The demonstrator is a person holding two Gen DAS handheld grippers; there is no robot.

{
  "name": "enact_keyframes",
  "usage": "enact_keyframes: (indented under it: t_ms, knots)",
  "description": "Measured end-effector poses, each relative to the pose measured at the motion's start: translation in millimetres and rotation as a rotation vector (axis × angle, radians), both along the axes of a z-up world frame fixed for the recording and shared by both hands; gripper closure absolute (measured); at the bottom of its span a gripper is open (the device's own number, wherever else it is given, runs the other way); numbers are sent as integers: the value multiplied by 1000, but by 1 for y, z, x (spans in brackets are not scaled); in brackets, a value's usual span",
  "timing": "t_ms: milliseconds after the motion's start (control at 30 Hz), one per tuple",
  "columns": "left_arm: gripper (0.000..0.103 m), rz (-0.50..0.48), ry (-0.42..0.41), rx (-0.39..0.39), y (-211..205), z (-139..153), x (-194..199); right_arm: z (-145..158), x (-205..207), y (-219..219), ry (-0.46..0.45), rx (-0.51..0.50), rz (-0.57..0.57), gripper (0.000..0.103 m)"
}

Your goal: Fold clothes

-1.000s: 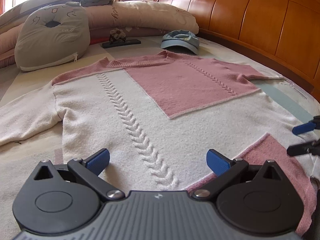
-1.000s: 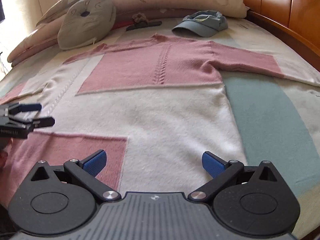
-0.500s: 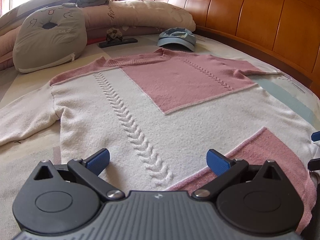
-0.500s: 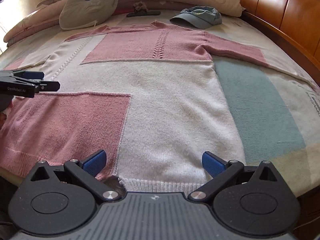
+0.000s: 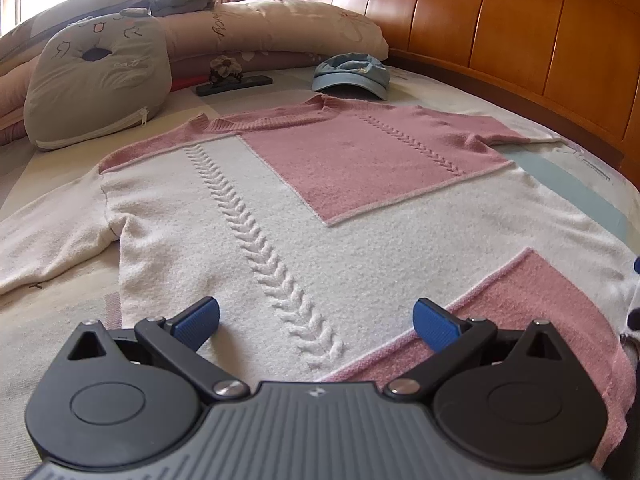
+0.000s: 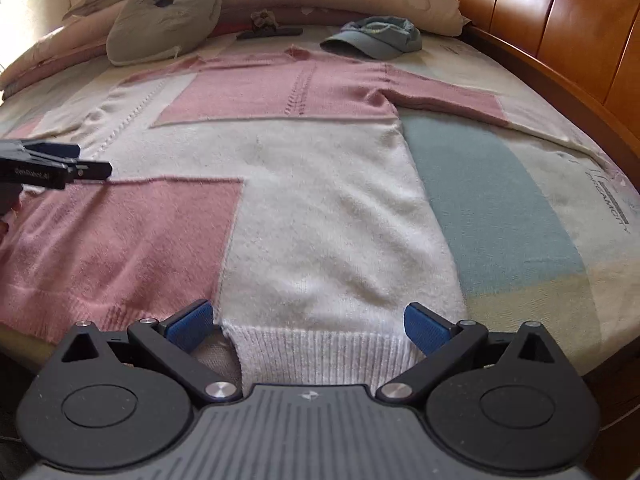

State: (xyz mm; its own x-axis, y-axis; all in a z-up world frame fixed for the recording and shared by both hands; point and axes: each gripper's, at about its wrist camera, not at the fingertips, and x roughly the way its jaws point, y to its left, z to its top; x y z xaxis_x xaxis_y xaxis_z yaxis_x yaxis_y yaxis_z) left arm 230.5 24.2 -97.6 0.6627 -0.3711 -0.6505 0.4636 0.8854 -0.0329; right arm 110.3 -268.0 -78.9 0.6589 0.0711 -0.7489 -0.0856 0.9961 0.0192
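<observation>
A pink and white knit sweater (image 5: 304,216) lies flat on the bed, neck toward the pillows and both sleeves spread out. My left gripper (image 5: 316,320) stands open just above its lower white part, near the cable braid. In the right wrist view the sweater (image 6: 320,208) fills the middle, and my right gripper (image 6: 306,326) is open at the white ribbed hem (image 6: 324,354), with nothing between its fingers. The left gripper (image 6: 60,166) shows at the left edge of that view, over the pink patch.
A grey cat cushion (image 5: 100,76), long pillows (image 5: 280,28), a blue cap (image 5: 352,76) and a dark flat object with a flower (image 5: 232,80) lie beyond the sweater. A wooden headboard (image 5: 500,36) runs along the right. The bed edge (image 6: 560,360) drops off near my right gripper.
My right gripper has pulled back toward the bed edge, so the sweater's ribbed hem now lies between its fingers. The left gripper shifted back slightly. Both stay open.
</observation>
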Motion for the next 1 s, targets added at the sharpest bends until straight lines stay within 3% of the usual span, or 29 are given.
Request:
enact_keyframes:
  t_ms: [167,400,467,567,700,833,1000]
  knots:
    - [1,-7,-7,3,-1,0,-1,4,24,0,-59,36,-6,0]
    - [1,14,-5,19,2,0,1,-10,42,-20,-14,34,-170,0]
    - [1,26,-10,21,3,1,1,-2,38,-9,-28,41,-136,0]
    - [1,25,-19,19,4,4,-1,6,32,22,-51,34,31,0]
    - [1,1,-29,25,1,5,-4,-1,33,57,-35,9,167,0]
    - [1,-6,-42,46,0,7,-6,-16,28,53,14,-26,131,0]
    - [1,-5,-43,27,3,9,-7,-7,14,41,34,-22,103,0]
